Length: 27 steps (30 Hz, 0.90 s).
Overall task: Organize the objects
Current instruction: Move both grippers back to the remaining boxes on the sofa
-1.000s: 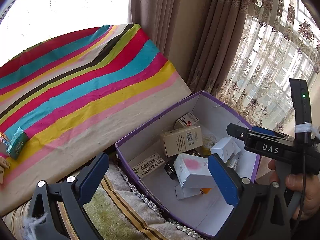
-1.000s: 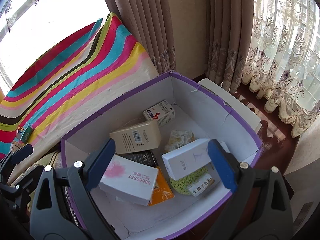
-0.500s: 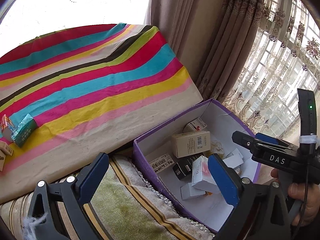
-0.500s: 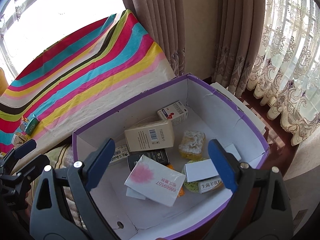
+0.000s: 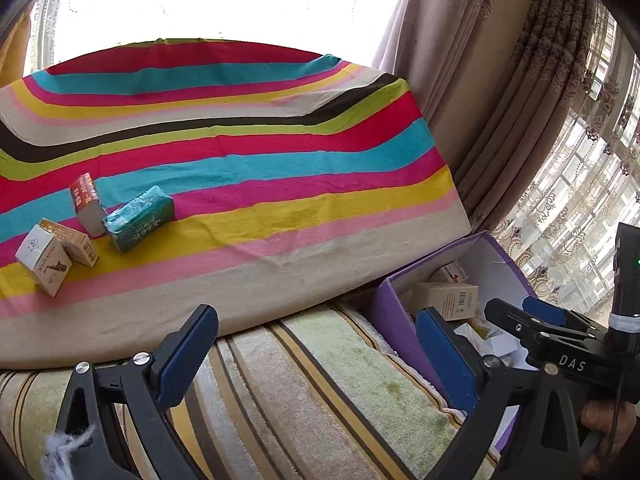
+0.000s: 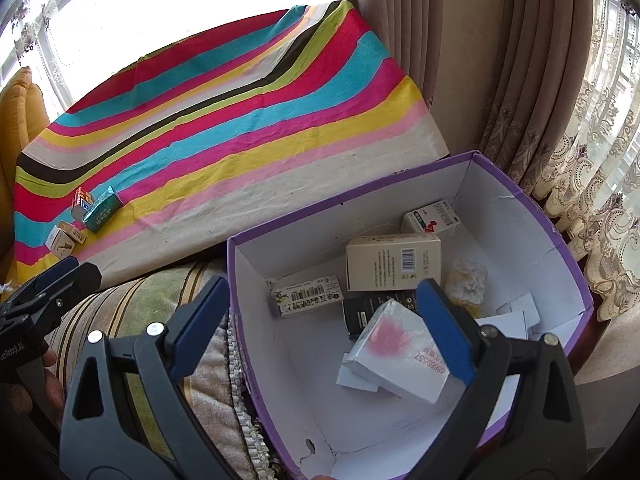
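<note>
A purple box point(image 6: 532, 204) with white inside holds several small cartons, among them a beige barcode carton point(image 6: 394, 262) and a white carton with a pink blotch point(image 6: 400, 354). On the striped cloth point(image 5: 240, 168) lie a teal packet point(image 5: 138, 218), a red-and-white carton point(image 5: 86, 204), an orange-edged carton point(image 5: 74, 242) and a white carton point(image 5: 44, 266). My left gripper point(image 5: 316, 354) is open and empty over the striped cushion, left of the purple box point(image 5: 390, 312). My right gripper point(image 6: 322, 328) is open and empty over the box's near-left corner.
A green and tan striped cushion point(image 5: 304, 384) lies between the cloth and the box. Brown curtains point(image 6: 460, 56) and lace curtains point(image 6: 600, 160) hang at the right. A yellow cushion point(image 6: 16, 120) sits at the far left. A hand point(image 5: 604, 428) holds the right gripper.
Both grippers have drawn back and swung left from over the box. The left now faces the striped cloth, bringing the loose cartons there into view.
</note>
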Tool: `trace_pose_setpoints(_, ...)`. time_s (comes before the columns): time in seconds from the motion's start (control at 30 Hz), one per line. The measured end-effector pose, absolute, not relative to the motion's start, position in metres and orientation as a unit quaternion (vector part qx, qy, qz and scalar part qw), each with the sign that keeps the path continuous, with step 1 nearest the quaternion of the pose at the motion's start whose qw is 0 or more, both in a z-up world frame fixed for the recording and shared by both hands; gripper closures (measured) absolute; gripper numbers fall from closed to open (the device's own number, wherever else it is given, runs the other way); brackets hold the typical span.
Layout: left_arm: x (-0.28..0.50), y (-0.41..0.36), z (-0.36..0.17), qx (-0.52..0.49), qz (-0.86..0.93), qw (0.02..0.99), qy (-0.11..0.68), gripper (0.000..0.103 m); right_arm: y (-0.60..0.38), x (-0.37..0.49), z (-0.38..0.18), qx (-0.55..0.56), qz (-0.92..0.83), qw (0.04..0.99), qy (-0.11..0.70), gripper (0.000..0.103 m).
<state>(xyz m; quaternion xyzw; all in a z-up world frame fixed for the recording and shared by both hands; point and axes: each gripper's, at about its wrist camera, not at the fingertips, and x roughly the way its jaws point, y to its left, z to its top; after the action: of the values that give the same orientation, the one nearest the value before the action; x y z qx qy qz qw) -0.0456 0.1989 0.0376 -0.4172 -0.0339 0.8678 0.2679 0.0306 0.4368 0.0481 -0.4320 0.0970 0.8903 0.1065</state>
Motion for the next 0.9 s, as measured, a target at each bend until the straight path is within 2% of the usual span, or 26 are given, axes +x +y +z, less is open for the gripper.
trace_pose_setpoints(0.57,-0.072,0.075,0.032,-0.419,0.889,0.168,-0.083,0.003,0.352,-0.009,0.043,-0.451,0.891,0.032,0.045,0.007)
trace_pose_setpoints(0.83,-0.09,0.043,0.026,-0.432,0.886,0.145,-0.084,0.003,0.321,-0.033,0.039,-0.456,0.889,0.002,0.023,0.007)
trace_pose_setpoints(0.9,-0.096,0.036,0.023,-0.438,0.884,0.139,-0.084,0.006,0.314,-0.039,0.037,-0.458,0.889,-0.005,0.017,0.007)
